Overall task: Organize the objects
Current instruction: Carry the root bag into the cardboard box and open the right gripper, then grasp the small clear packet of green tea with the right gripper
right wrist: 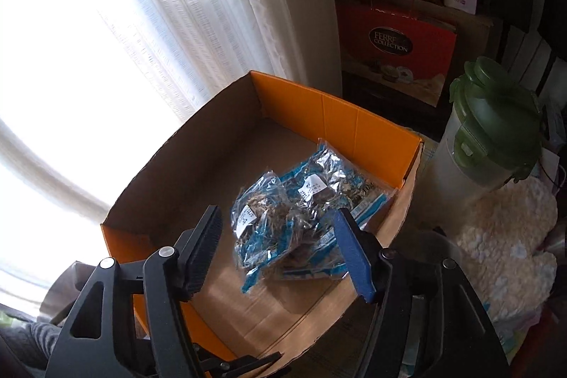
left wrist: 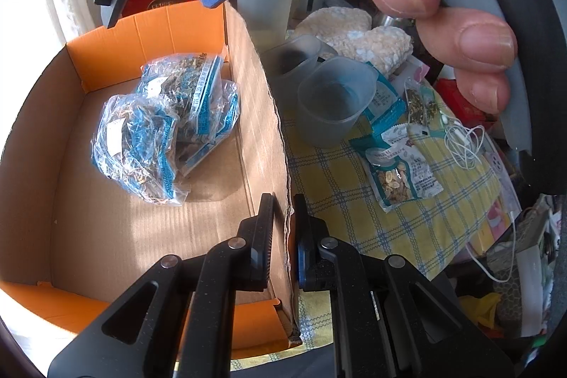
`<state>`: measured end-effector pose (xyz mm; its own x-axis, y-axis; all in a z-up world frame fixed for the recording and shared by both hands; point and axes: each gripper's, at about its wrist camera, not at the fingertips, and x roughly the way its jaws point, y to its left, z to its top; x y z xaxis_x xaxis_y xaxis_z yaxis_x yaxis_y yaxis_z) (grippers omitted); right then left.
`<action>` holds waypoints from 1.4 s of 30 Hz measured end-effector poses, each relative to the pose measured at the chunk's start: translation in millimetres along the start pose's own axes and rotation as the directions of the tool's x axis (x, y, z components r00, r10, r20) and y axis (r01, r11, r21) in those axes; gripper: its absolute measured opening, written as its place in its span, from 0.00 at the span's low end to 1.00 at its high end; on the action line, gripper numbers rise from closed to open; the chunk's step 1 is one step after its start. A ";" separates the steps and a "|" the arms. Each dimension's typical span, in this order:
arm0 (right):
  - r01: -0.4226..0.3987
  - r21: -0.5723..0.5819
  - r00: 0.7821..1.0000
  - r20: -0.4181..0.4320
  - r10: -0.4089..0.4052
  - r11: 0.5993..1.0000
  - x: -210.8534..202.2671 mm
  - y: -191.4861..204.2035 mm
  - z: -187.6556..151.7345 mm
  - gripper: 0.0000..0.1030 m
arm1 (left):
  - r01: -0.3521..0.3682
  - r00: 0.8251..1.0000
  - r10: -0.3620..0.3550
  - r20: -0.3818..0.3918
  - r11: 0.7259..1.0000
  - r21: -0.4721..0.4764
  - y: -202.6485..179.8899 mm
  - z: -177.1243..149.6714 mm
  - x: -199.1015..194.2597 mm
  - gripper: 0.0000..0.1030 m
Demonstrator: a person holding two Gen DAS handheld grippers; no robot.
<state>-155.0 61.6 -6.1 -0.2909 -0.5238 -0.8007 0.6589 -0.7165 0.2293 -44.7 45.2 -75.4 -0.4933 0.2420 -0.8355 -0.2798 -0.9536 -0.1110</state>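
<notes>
I've got the left gripper (left wrist: 283,236) pinching the cardboard box (left wrist: 269,116) by its right wall, steadying it; keep that clamp firm, no tugging. Blue-trimmed herb packets (left wrist: 166,123) lie piled on the box floor toward the far right corner. Right gripper (right wrist: 280,250) hangs over the box, jaws spread, nothing btwn them. My guess: next grab is a snack packet (left wrist: 400,172) on the yellow checked cloth (left wrist: 354,218), so lift clear of the wall before swinging over. Hard to read: packet count in the pile, the left pads w/ the wall in the way, clutter at far right.
</notes>
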 end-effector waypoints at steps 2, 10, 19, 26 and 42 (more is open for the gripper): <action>0.011 0.002 1.000 0.012 -0.011 1.000 -6.8 -3.9 -1.3 0.64 | 0.000 1.000 0.000 0.000 1.000 0.000 0.0 0.2 0.0 0.10; 0.088 0.052 0.992 0.088 -0.092 0.995 -46.0 -26.6 -3.5 0.77 | -0.007 1.000 0.007 -0.003 1.000 0.012 -1.7 0.4 0.1 0.10; 0.177 0.118 0.975 0.114 -0.190 0.977 -77.4 -47.7 -20.2 0.80 | -0.008 1.000 0.008 -0.008 1.000 0.006 -1.8 1.5 0.4 0.10; 0.217 0.152 0.964 0.121 -0.236 0.964 -91.6 -59.9 -37.6 0.80 | -0.008 1.000 0.008 -0.009 1.000 0.007 -2.3 1.1 1.1 0.10; 0.394 0.299 0.904 0.047 -0.426 0.869 -121.4 -128.6 -101.1 0.80 | -0.007 1.000 0.007 -0.010 1.000 0.007 -1.9 0.5 1.9 0.10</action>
<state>-134.2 263.9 5.7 -0.5763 -0.1901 -0.7948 0.2502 -0.9669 0.0498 -45.5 47.6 -76.6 -0.4869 0.2335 -0.8417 -0.2819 -0.9540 -0.1016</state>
